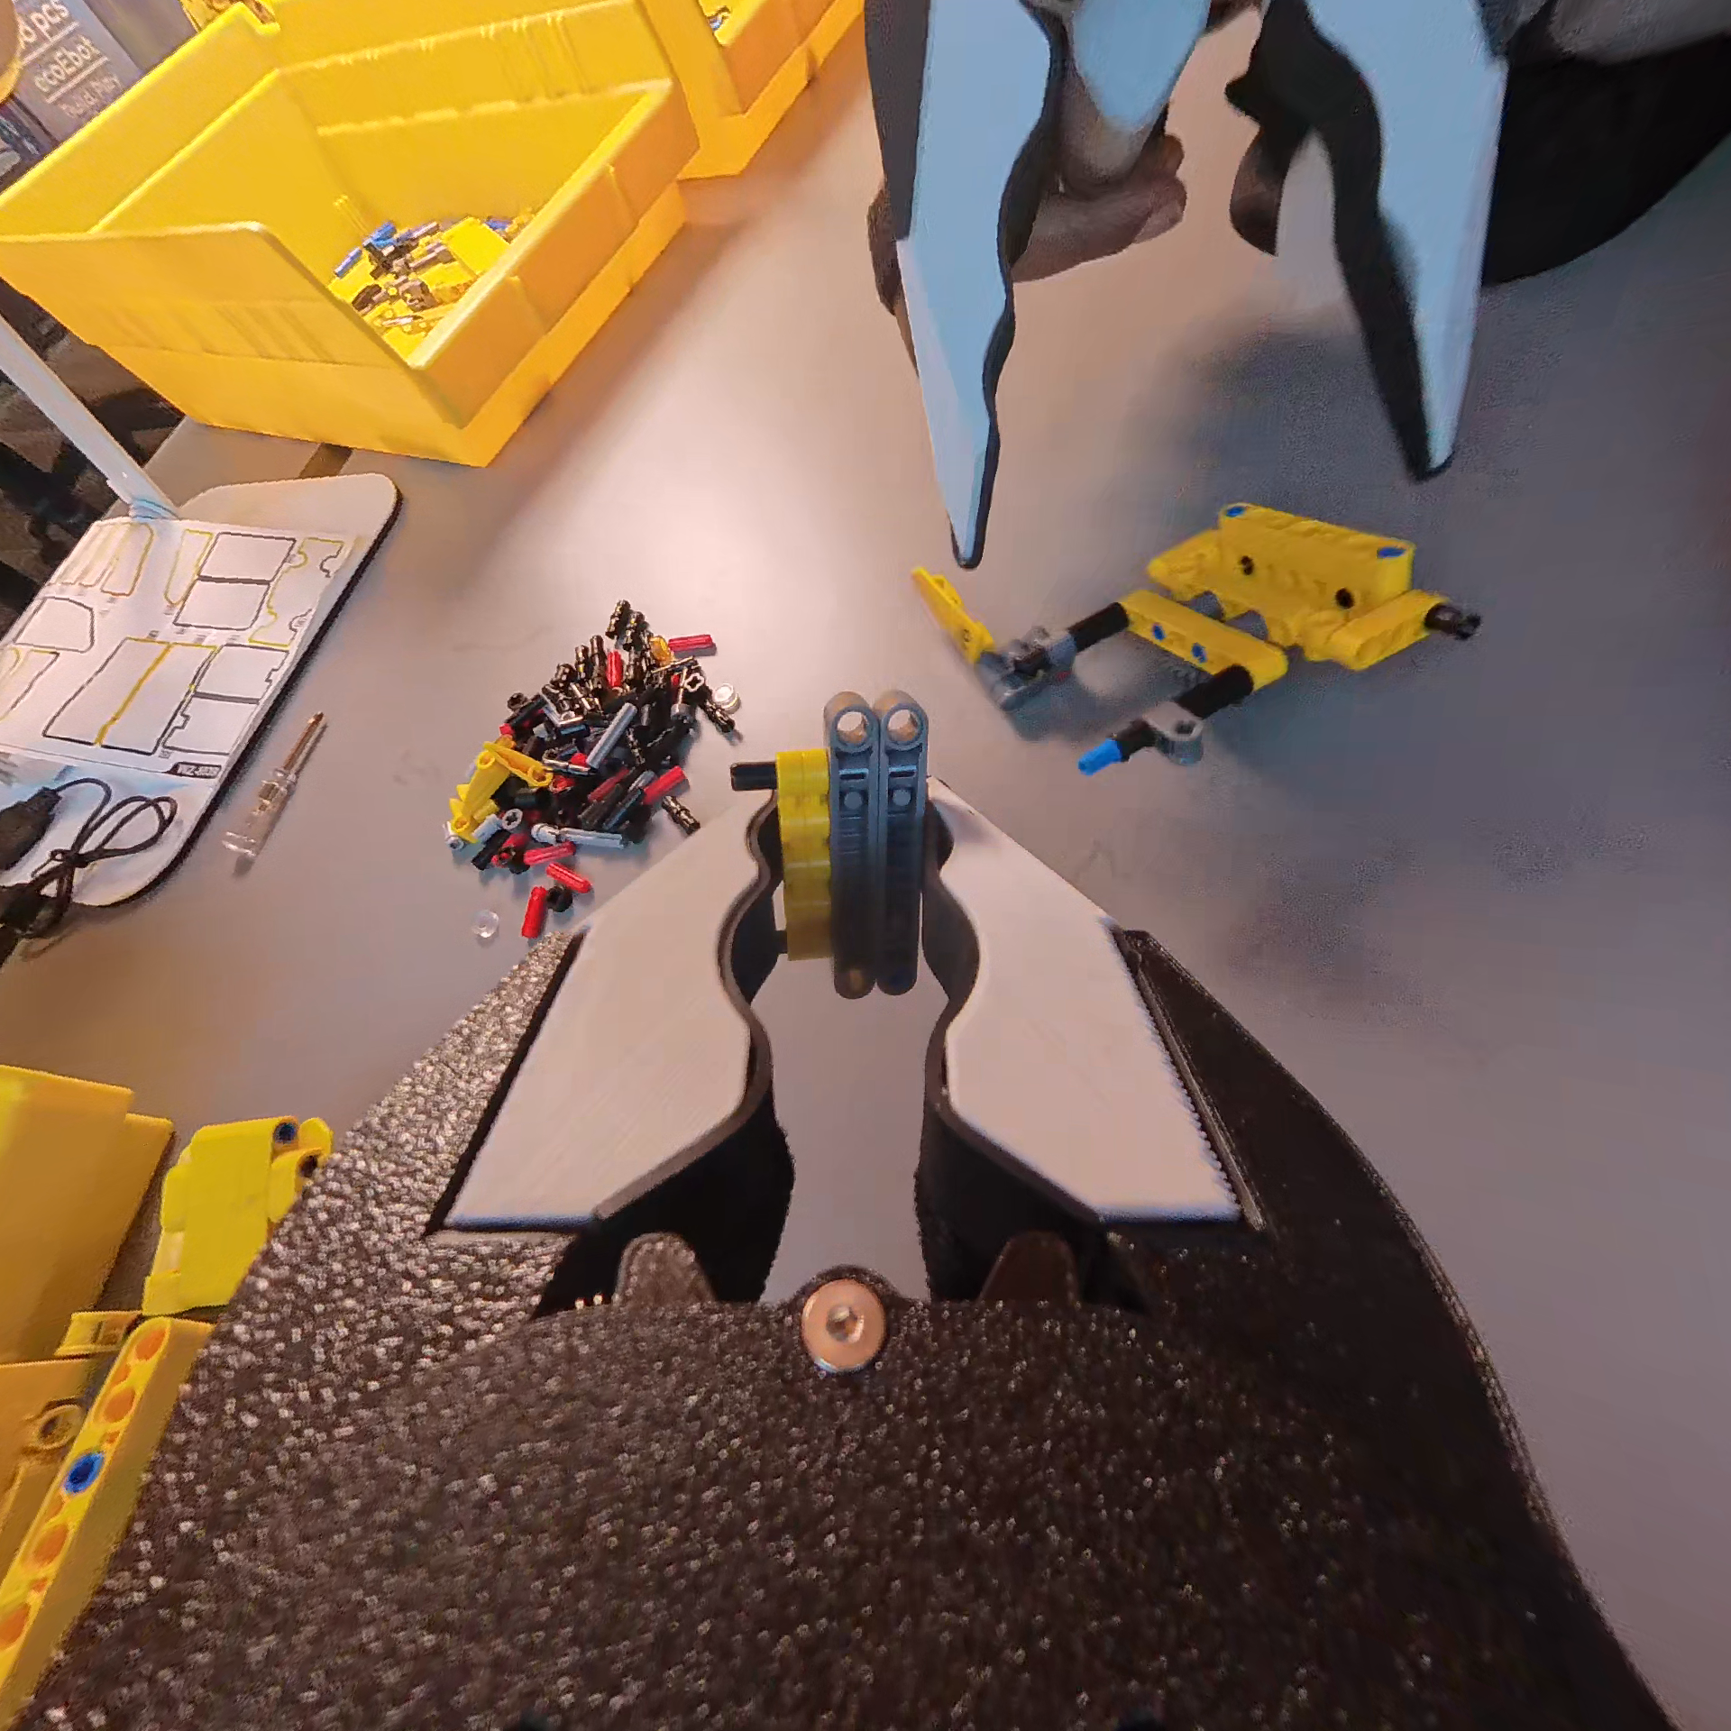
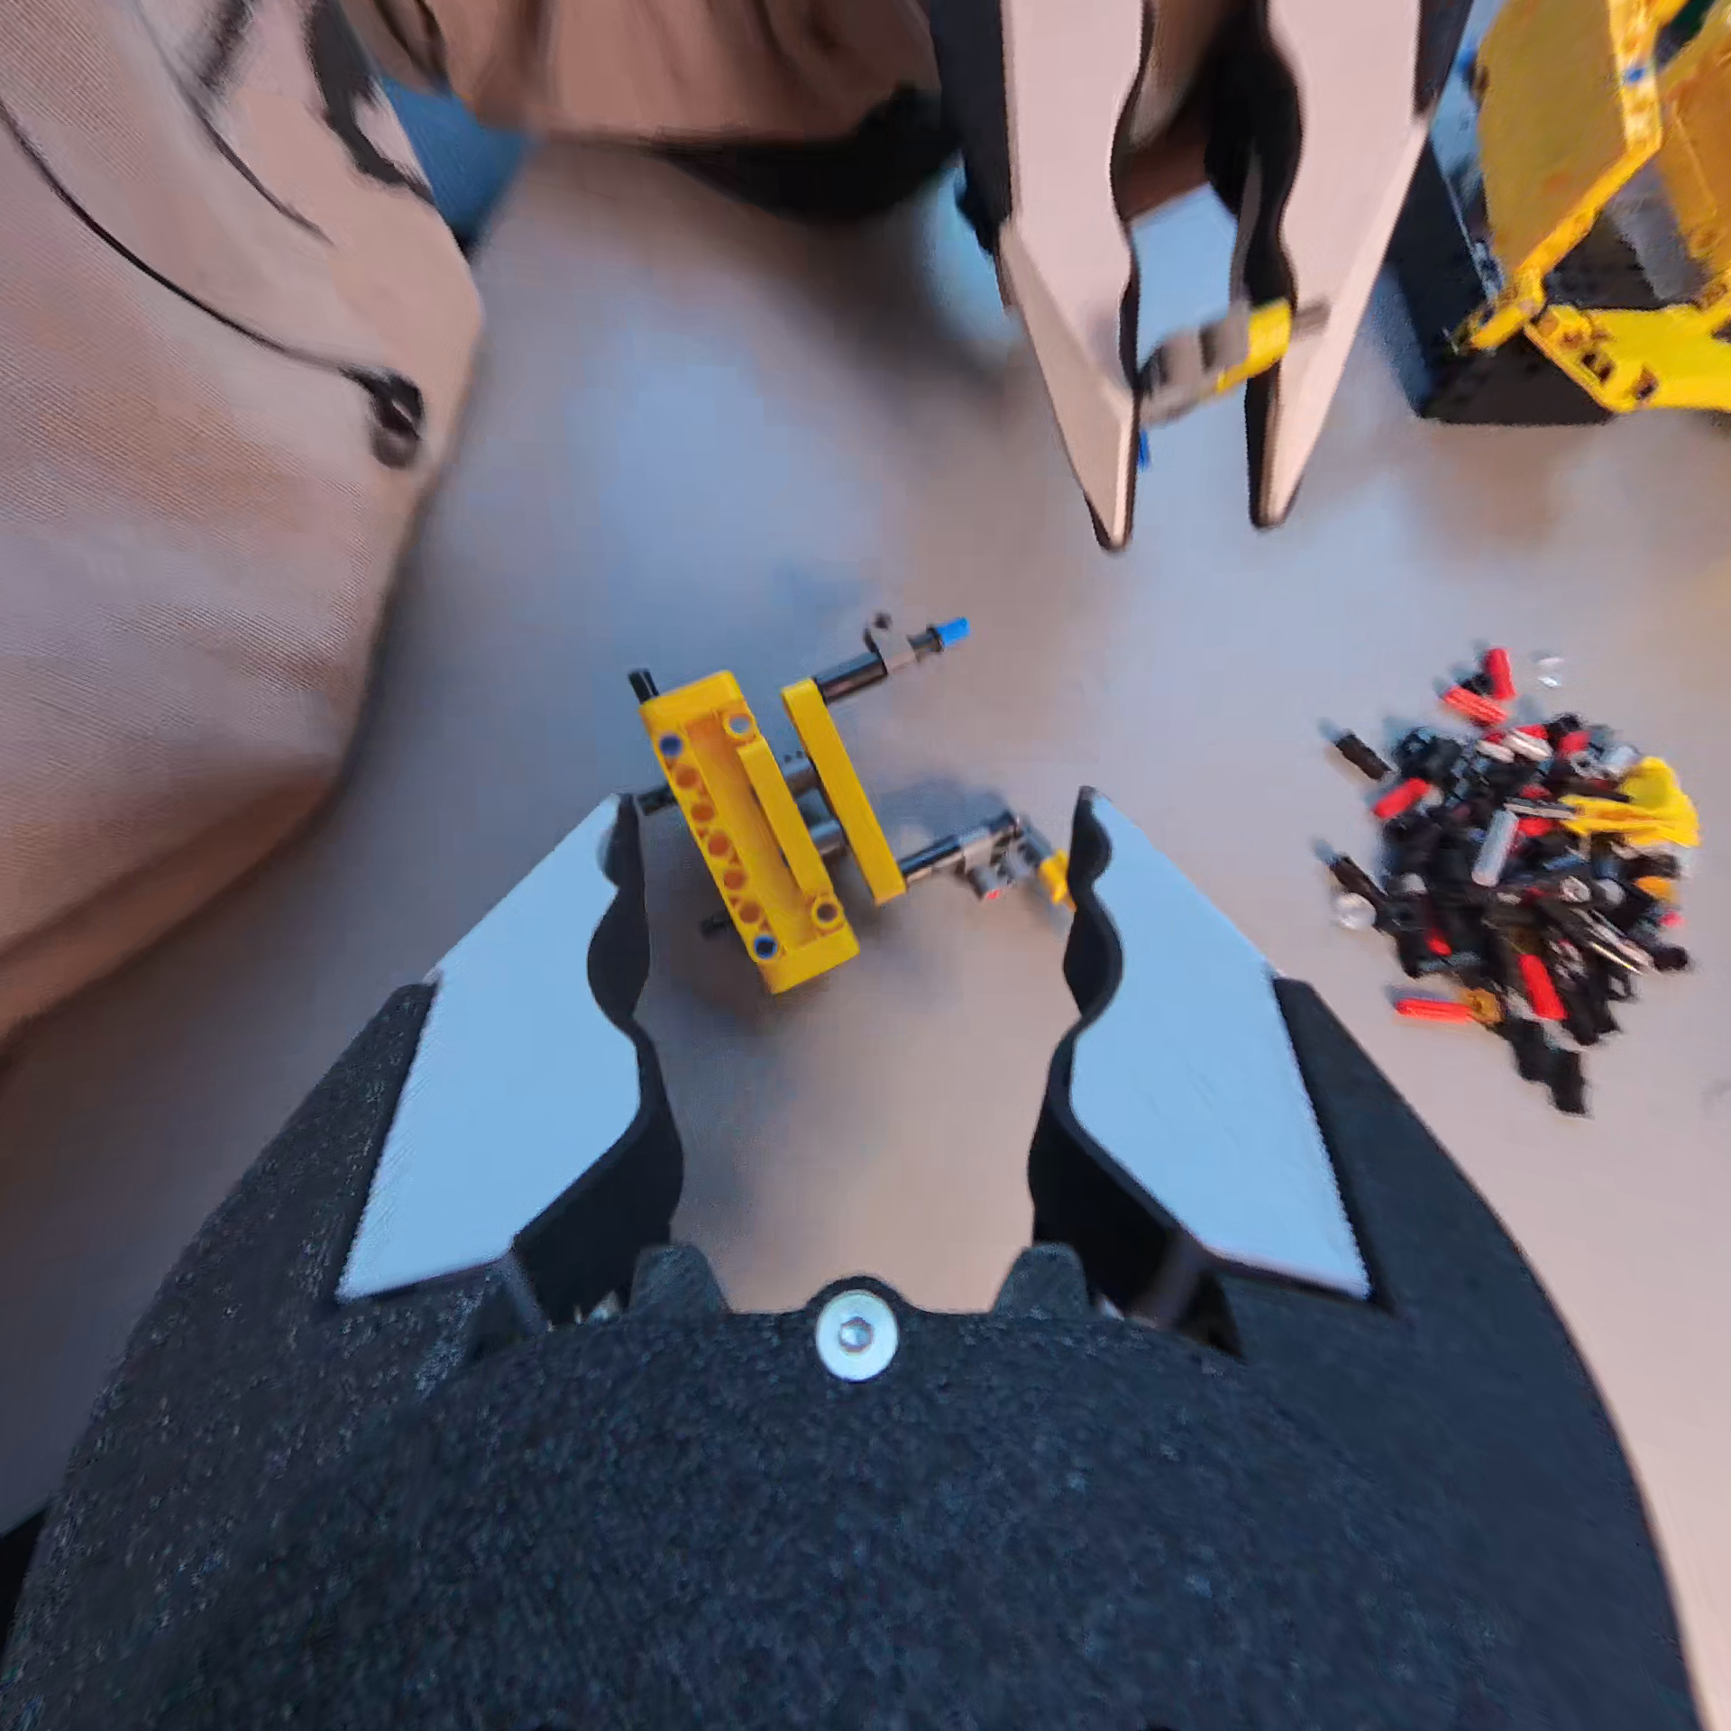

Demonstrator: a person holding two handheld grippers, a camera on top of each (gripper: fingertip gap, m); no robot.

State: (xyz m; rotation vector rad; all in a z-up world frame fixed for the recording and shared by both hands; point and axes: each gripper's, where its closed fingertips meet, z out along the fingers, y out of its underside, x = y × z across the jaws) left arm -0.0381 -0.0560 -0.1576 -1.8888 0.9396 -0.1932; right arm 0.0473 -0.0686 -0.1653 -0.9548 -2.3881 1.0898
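My left gripper (image 1: 850,813) is shut on a small brick piece (image 1: 857,843): two grey beams with a yellow beam and a black pin on their left side, held above the grey table. It also shows far off in the right wrist view (image 2: 1185,525), with the piece (image 2: 1218,351) between its fingers. My right gripper (image 2: 848,815) is open and empty, low over a yellow brick assembly (image 2: 768,824) with black axles and a blue pin. In the left wrist view, the right gripper (image 1: 1199,510) hangs just above that assembly (image 1: 1255,618).
A heap of small black, red and grey pins (image 1: 599,759) lies on the table (image 1: 1405,937), also in the right wrist view (image 2: 1517,871). Yellow bins (image 1: 309,262) stand at the back left. An instruction sheet (image 1: 159,637), a cable and a larger yellow model (image 2: 1611,234) are nearby. The larger yellow model (image 2: 1611,234) is about 20 cm from my left fingertips and 30 cm from my right.
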